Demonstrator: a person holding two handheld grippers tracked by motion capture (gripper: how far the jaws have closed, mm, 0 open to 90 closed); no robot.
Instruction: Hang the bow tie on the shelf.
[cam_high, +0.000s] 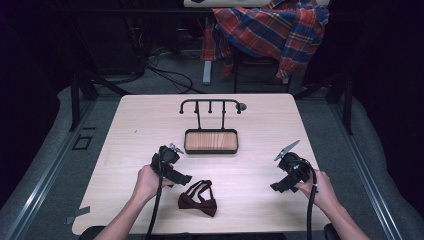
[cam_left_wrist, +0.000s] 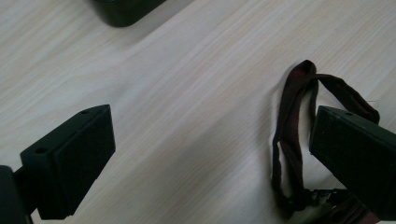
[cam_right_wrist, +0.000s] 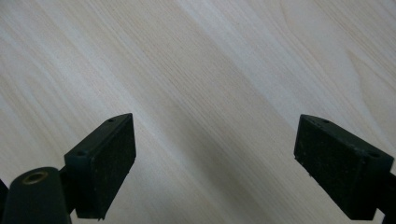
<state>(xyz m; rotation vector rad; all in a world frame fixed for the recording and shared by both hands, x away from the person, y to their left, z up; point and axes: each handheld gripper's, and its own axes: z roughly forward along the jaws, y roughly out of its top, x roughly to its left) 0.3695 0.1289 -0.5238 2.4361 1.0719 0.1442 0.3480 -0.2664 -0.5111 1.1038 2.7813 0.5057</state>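
A dark red bow tie (cam_high: 198, 200) with a looped strap lies flat near the table's front edge. My left gripper (cam_high: 181, 179) hovers just left of it, held in a hand, and stands open. In the left gripper view the strap (cam_left_wrist: 294, 135) lies by the right jaw, untouched, and the left gripper (cam_left_wrist: 212, 126) holds nothing. Behind the tie stands a black hook rack (cam_high: 210, 104) over a wood-floored tray (cam_high: 211, 149). My right gripper (cam_high: 281, 186) is at the front right, open above bare wood (cam_right_wrist: 215, 128).
The tray's dark corner (cam_left_wrist: 123, 11) shows at the top of the left gripper view. A plaid shirt (cam_high: 272, 27) hangs over a chair beyond the table's far edge. Cables lie on the floor behind the table (cam_high: 135, 130).
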